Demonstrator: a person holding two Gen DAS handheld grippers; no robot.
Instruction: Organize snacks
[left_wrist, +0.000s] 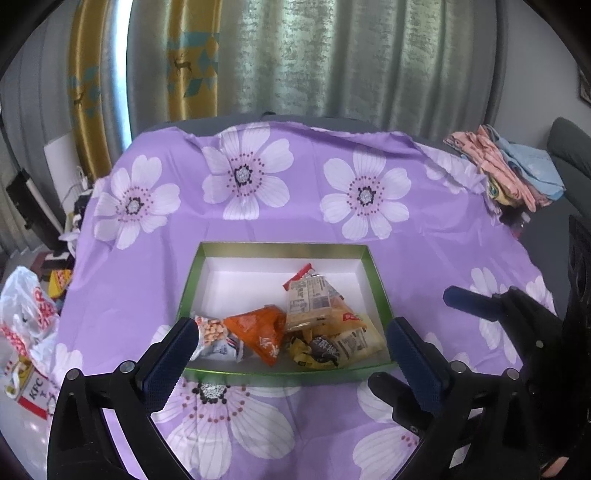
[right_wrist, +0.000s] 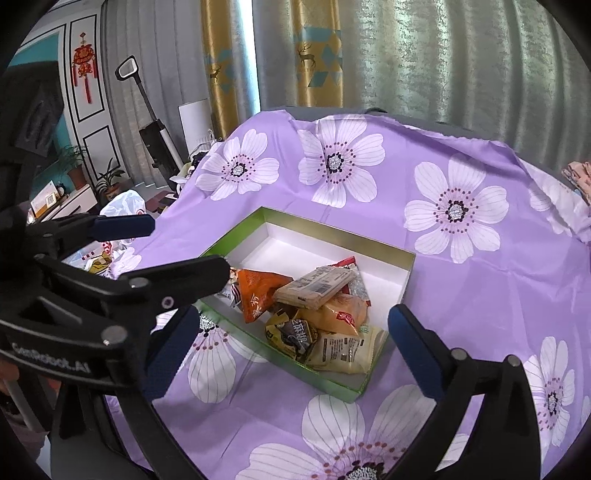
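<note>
A green box (left_wrist: 380, 284) with a white inside sits on the purple flowered cloth (left_wrist: 258, 218). Several snack packets lie in its near half: a peanut packet (left_wrist: 214, 334), an orange packet (left_wrist: 260, 328), a beige bar (left_wrist: 308, 301), a yellow-black packet (left_wrist: 314, 350). My left gripper (left_wrist: 291, 350) is open and empty, hovering over the box's near edge. My right gripper (right_wrist: 291, 350) is open and empty above the same box (right_wrist: 404, 280); the orange packet (right_wrist: 255, 291) and beige bar (right_wrist: 317, 286) show there. The left gripper (right_wrist: 155, 251) crosses the right wrist view at left.
A white KFC plastic bag (left_wrist: 26, 325) lies off the table's left edge. Folded pink and blue clothes (left_wrist: 509, 166) sit at the far right corner. Curtains hang behind the table. A vacuum (right_wrist: 153, 140) and plants stand at the left wall.
</note>
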